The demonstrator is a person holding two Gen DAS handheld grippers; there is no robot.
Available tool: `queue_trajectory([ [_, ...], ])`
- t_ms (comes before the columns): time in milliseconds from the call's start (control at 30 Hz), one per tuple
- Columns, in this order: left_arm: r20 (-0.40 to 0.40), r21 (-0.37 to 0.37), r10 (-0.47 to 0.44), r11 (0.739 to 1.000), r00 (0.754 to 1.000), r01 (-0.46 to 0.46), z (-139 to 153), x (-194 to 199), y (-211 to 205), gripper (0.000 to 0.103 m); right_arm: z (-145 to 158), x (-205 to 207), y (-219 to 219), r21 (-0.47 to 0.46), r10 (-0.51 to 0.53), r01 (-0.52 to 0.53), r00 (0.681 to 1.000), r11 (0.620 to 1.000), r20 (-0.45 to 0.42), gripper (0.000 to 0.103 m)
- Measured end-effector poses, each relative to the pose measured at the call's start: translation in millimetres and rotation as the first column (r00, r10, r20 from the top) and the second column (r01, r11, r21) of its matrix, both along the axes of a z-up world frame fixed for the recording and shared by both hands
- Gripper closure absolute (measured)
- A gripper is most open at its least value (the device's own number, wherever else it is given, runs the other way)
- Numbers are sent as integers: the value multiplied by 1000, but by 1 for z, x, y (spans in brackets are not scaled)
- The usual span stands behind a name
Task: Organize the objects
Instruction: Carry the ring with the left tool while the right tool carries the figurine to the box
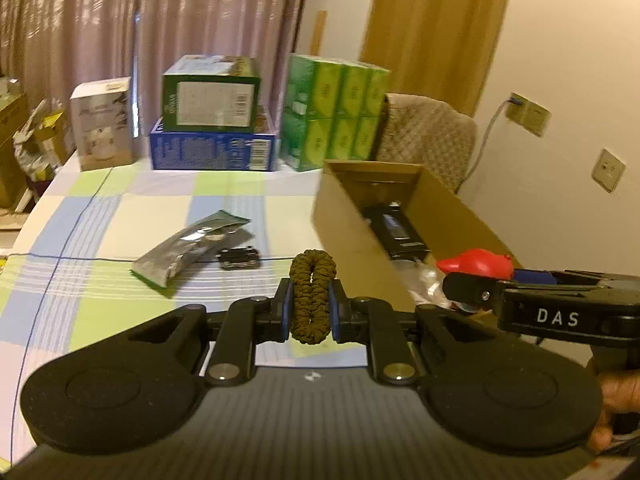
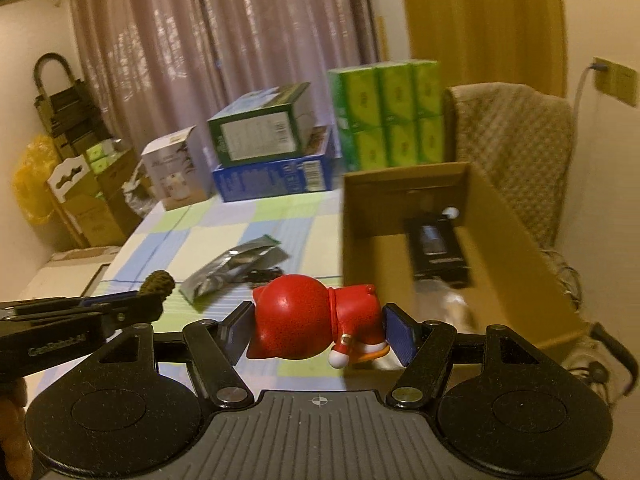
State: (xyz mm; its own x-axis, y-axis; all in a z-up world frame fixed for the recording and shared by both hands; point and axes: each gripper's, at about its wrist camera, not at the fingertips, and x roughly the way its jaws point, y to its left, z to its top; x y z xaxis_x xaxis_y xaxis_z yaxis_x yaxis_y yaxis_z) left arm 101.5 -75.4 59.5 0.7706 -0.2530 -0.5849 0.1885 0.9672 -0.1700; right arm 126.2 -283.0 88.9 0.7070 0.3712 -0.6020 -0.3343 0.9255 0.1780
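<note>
Left wrist view first: at the far left of the checked tablecloth point(image 1: 120, 216) lies a crumpled silver foil pouch point(image 1: 188, 250), and touching its near edge is a small dark object point(image 1: 239, 259) that I cannot identify through the blur. Neither has been collected yet. Centre frame, my left gripper point(image 1: 311, 308) is clamped on a brown braided scrunchie point(image 1: 312, 296), the blue pads pressing its two sides so the loop stands upright between them, lifted clear of the cloth. To the right stands the open cardboard box point(image 1: 344, 216), already holding a black rectangular device point(image 1: 396, 232) and what looks like some crinkled clear plastic at its near end. Further right, my right gripper comes in from the side, carrying a red figurine point(image 1: 478, 264).

Moving to the right wrist view, the left tool shows at the far left with the scrunchie point(image 2: 158, 284) poking up from it. In the middle, my right gripper point(image 2: 316, 330) is closed on the red figurine point(image 2: 308, 320), which lies sideways across the pads, head to the left and feet to the right. The box point(image 2: 400, 184) sits just ahead and to the right, its opening facing me.

I judge this to be the carry step: both tools are loaded and near the box. Next I need to bring each one over the open top, clear of the near wall, and release inside beside the black device, then return for the pouch and the dark object.
</note>
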Motion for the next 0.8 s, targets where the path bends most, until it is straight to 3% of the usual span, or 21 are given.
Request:
queue_trajectory([
  [333, 10, 29, -94, 995, 996, 94, 7, -14, -55, 88, 7, -15, -56, 25, -80, 80, 997, 996, 11, 37],
  [800, -5, 53, -174, 983, 985, 174, 6, 5, -102, 88, 4, -2, -113, 65, -179, 179, 984, 982, -1, 37],
])
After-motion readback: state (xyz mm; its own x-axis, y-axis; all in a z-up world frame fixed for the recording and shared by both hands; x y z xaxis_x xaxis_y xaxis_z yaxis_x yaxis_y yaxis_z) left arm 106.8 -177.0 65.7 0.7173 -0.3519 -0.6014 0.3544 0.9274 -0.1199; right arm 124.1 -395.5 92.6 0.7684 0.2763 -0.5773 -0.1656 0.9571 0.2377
